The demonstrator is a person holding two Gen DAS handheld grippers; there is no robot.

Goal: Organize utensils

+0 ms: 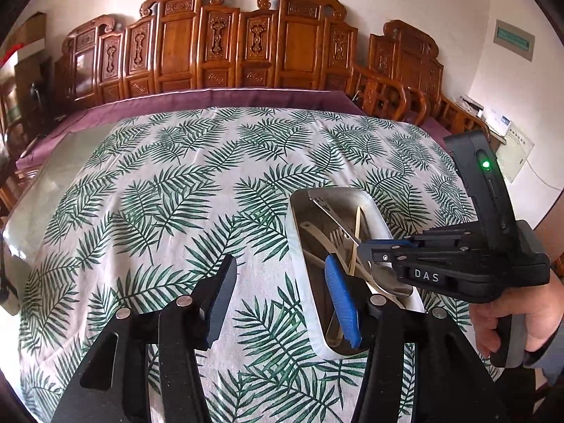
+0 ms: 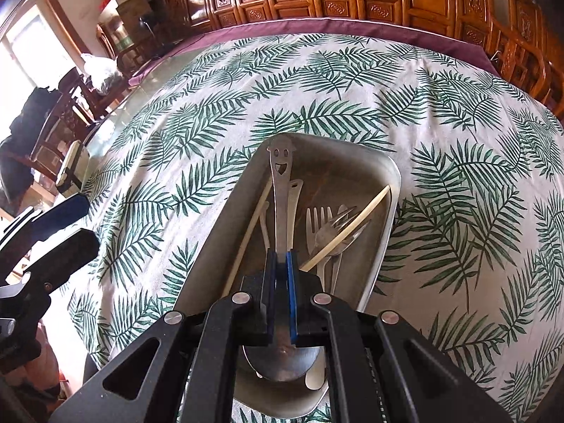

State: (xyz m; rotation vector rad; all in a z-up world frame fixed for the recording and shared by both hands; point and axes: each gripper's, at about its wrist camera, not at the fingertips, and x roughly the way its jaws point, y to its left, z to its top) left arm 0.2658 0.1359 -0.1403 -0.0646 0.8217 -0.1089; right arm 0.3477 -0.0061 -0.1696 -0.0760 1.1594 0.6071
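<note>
A steel tray (image 2: 387,190) lies on the leaf-print tablecloth and holds forks (image 2: 319,222), chopsticks (image 2: 352,227) and spoons. My right gripper (image 2: 281,264) is shut on a steel spoon (image 2: 280,190) with a smiley-face handle, just above the tray, bowl end toward the camera. In the left wrist view the tray (image 1: 299,257) is at right, with the right gripper (image 1: 366,250) reaching over it from the right. My left gripper (image 1: 282,289) is open and empty, its right finger over the tray's left rim.
The leaf-print tablecloth (image 1: 169,194) covers a glass-topped table. Carved wooden chairs (image 1: 225,46) line the far side. A purple cloth (image 1: 218,98) runs along the far edge. More chairs and boxes stand at left in the right wrist view (image 2: 105,53).
</note>
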